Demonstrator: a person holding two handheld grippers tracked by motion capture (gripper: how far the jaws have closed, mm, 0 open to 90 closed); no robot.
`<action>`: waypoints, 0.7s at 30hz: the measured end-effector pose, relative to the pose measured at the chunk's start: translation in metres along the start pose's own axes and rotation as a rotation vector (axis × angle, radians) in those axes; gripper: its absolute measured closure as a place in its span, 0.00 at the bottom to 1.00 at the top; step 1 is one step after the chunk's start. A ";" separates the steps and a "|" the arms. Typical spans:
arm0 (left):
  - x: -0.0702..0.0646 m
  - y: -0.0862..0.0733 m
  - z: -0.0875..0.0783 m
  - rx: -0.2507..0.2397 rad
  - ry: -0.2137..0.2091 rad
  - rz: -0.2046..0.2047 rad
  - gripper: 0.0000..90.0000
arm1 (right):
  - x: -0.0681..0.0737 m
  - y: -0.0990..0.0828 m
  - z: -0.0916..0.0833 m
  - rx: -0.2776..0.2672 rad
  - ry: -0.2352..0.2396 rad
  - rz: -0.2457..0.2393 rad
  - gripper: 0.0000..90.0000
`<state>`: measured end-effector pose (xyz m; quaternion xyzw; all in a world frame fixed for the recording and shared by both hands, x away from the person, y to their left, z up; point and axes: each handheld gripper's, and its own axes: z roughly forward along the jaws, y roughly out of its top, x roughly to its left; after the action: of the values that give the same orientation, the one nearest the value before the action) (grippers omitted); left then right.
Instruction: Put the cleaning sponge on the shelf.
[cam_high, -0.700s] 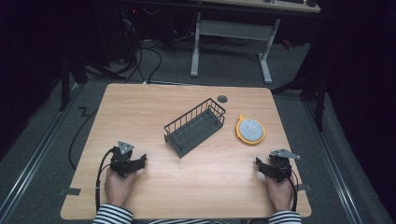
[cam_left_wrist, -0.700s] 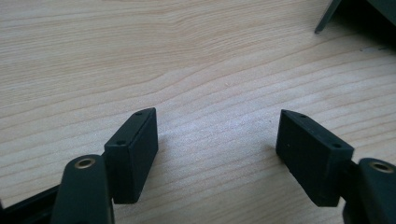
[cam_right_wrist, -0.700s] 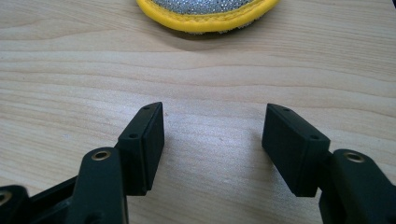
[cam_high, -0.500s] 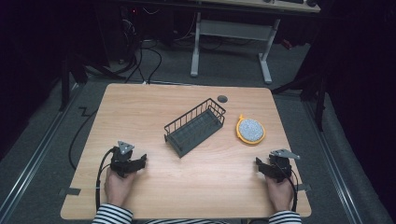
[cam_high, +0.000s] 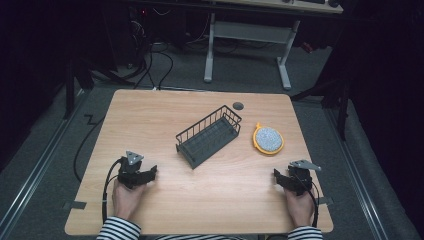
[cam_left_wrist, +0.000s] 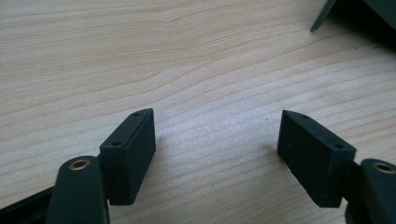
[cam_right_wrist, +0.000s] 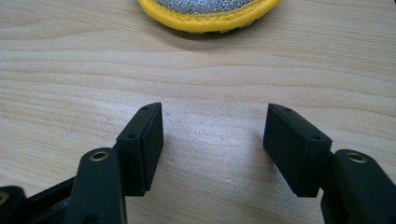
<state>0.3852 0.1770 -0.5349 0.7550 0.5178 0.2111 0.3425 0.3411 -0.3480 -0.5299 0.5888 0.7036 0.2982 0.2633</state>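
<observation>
A: We have both grippers low at the near edge of the table (cam_high: 150, 110), the left gripper (cam_high: 146, 175) near left and the right gripper (cam_high: 281, 180) near right. Jaws are spread wide on each, with bare wood between them

B: And the thing to go for?

A: The pad (cam_high: 268, 139), we judge: round, grey with a yellow rim, lying flat at the right, just right of the basket (cam_high: 209, 135) and apart from it. In the right gripper view it sits straight ahead (cam_right_wrist: 208, 10), well beyond the jaws

B: How do we take it well?

A: We reach forward with the right gripper, keep the jaws spread until the rim is between them, and come in low. It lies flat, so we would tip one jaw under the rim or pinch across the edge. The left can steady the basket if the pad goes in there

B: Count?

A: One pad, one wire basket, two grippers, and one small dark disc (cam_high: 238, 105) at the far edge
</observation>
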 end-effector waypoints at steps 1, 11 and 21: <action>0.001 0.000 -0.001 0.000 -0.005 -0.013 0.32 | 0.000 0.000 0.000 0.000 0.000 0.001 0.42; -0.013 0.018 -0.015 0.003 -0.049 -0.019 0.34 | 0.000 0.000 0.000 0.001 0.001 -0.009 0.42; -0.034 0.044 -0.026 -0.009 -0.145 -0.001 0.34 | 0.001 0.000 0.000 -0.002 0.005 -0.018 0.42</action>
<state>0.3830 0.1434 -0.4836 0.7664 0.4912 0.1581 0.3825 0.3407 -0.3473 -0.5300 0.5814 0.7093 0.2979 0.2648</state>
